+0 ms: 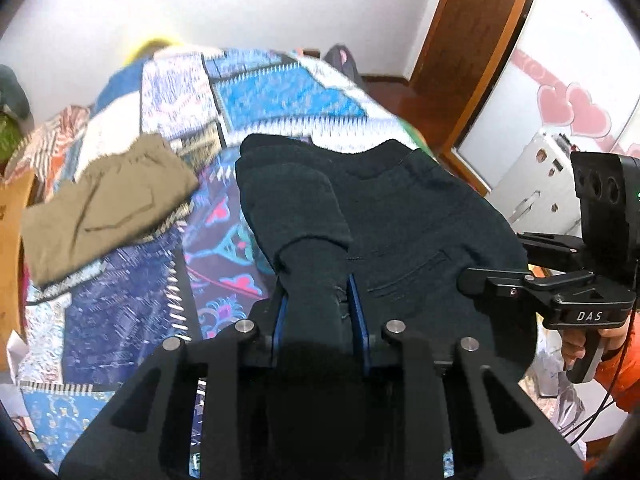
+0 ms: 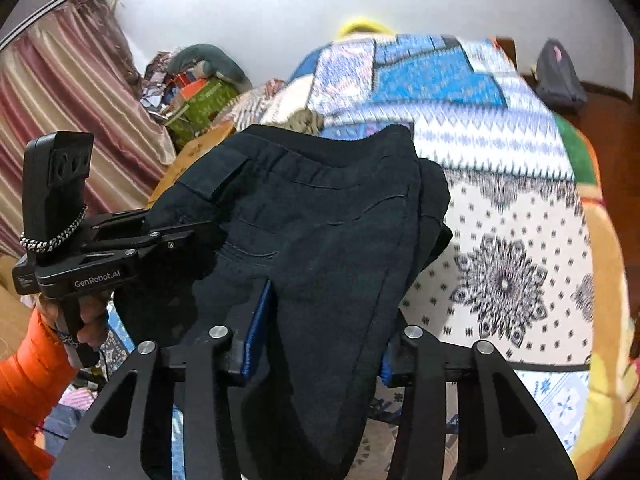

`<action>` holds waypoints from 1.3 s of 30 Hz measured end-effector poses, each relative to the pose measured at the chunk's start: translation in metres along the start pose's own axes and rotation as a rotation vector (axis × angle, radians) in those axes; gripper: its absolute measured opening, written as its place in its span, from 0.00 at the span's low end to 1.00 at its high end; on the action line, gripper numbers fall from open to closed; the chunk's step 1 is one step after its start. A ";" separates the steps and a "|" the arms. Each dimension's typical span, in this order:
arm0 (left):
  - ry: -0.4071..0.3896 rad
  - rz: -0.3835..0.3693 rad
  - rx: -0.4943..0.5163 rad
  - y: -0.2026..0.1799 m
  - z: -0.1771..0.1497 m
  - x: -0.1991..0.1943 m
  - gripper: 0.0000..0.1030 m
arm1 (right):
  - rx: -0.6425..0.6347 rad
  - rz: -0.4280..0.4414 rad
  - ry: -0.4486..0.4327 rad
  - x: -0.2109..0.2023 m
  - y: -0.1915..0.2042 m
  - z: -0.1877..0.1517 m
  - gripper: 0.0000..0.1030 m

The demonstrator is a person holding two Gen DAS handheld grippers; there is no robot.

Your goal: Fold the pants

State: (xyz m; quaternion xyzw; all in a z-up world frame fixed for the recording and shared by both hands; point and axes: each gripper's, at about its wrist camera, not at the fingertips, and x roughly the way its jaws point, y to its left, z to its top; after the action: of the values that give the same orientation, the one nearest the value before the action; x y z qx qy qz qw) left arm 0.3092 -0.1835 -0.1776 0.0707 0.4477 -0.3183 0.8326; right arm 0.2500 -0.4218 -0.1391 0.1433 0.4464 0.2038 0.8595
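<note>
Far patchwork bedspread [image 1: 256,80] blurred, upper frame; folded olive-khaki garment [image 2: 306,122] mostly hidden behind dark navy fabric pants [image 2: 320,220].

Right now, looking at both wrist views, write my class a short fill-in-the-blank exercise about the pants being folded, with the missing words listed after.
1. Both the left gripper and the right gripper are shut on the ____ pants.
2. A second, folded pair of pants lying on the bed is ____ in colour.
3. The person's sleeve is ____.
4. The quilt under the pants is ____, not plain.

Missing words: black; olive-brown; orange; patterned

Close wrist views, shared black pants [image 1: 400,208]
</note>
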 end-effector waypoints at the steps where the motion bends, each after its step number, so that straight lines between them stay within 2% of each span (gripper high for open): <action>1: -0.020 0.001 -0.001 0.000 0.001 -0.007 0.26 | -0.016 -0.004 -0.016 -0.005 0.005 0.002 0.38; 6: -0.120 0.024 -0.012 0.003 0.009 -0.049 0.26 | -0.077 -0.008 -0.083 -0.020 0.029 0.019 0.37; 12: -0.230 0.096 0.000 0.016 0.018 -0.092 0.26 | -0.170 0.000 -0.152 -0.025 0.059 0.049 0.37; 21: -0.318 0.161 -0.060 0.072 0.038 -0.124 0.26 | -0.289 0.019 -0.208 0.001 0.093 0.099 0.37; 31: -0.340 0.232 -0.122 0.157 0.070 -0.109 0.26 | -0.356 0.036 -0.216 0.067 0.113 0.155 0.37; 37: -0.315 0.278 -0.137 0.213 0.085 -0.074 0.26 | -0.366 0.047 -0.192 0.124 0.118 0.184 0.37; 39: -0.294 0.282 -0.182 0.237 0.090 -0.056 0.26 | -0.365 0.045 -0.174 0.145 0.118 0.190 0.37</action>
State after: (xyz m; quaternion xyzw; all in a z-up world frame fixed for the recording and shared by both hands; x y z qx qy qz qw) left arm 0.4904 -0.0071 -0.1196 0.0101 0.3342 -0.1638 0.9281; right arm 0.4560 -0.2609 -0.0849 0.0121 0.3229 0.2875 0.9016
